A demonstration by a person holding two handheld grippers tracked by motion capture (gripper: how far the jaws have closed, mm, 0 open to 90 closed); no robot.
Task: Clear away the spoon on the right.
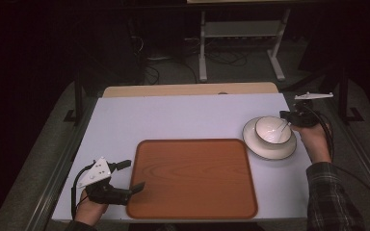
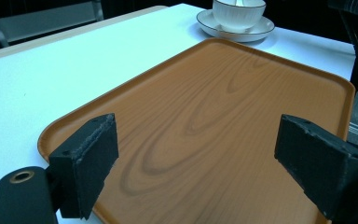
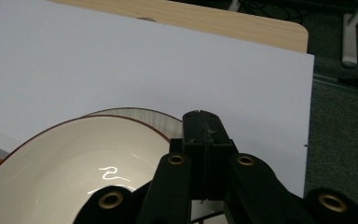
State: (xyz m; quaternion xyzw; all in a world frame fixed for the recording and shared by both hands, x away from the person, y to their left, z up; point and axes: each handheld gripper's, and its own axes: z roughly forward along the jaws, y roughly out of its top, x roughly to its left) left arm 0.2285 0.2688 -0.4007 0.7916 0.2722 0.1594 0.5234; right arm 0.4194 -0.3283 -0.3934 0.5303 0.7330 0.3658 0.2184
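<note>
A wood-grain orange tray (image 1: 192, 192) (image 2: 223, 93) lies at the front middle of the white table. At its near-left corner my left gripper (image 1: 132, 175) (image 2: 196, 154) is open, its jaws wide apart over the tray with nothing between them. A white bowl (image 1: 271, 129) (image 2: 237, 16) (image 3: 51, 163) stands on a white plate (image 1: 270, 151) (image 2: 261, 31) (image 3: 140, 114) to the right of the tray. My right gripper (image 1: 285, 115) (image 3: 200, 126) is shut at the bowl's far-right rim. Whether anything is pinched there is hidden.
The white table top (image 1: 183, 118) has bare room behind the tray and to its left. A strip of wooden board (image 1: 188, 89) shows at the far edge. Beyond it stand a metal frame (image 1: 241, 33) and cables on the floor.
</note>
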